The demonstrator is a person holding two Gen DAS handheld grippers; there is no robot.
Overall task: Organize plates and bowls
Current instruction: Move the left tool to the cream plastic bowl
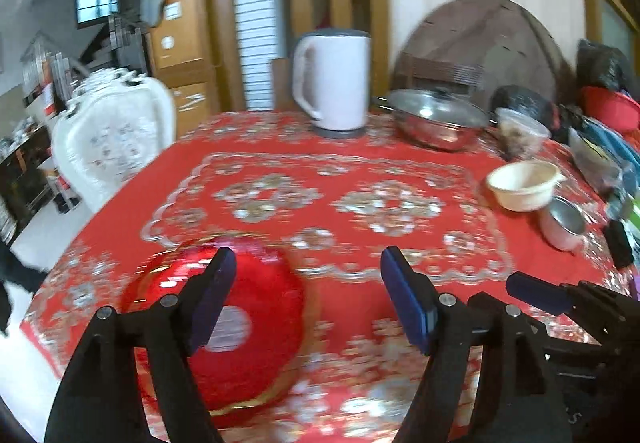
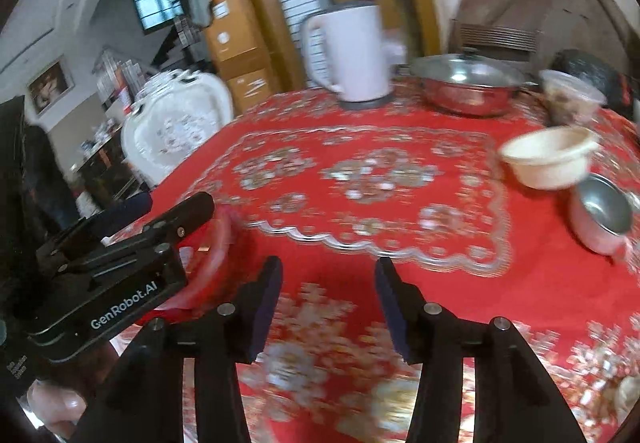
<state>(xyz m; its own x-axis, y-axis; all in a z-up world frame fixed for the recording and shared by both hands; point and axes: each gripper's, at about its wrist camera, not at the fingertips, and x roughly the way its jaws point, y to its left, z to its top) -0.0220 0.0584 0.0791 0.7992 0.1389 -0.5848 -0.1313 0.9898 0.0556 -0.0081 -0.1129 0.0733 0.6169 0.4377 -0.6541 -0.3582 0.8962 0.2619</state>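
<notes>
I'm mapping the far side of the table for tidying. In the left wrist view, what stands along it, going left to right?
White chair → white kettle → lidded steel pot → clear plastic container → cream bowl → small metal bowl.

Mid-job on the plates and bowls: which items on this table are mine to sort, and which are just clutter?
Belongs to the job:
red plate, under the open left gripper
cream bowl
small steel bowl, beside the cream bowl

Just lying about:
white kettle
lidded steel pot
clear plastic container
bags at the right edge

The right gripper is open and empty.
</notes>
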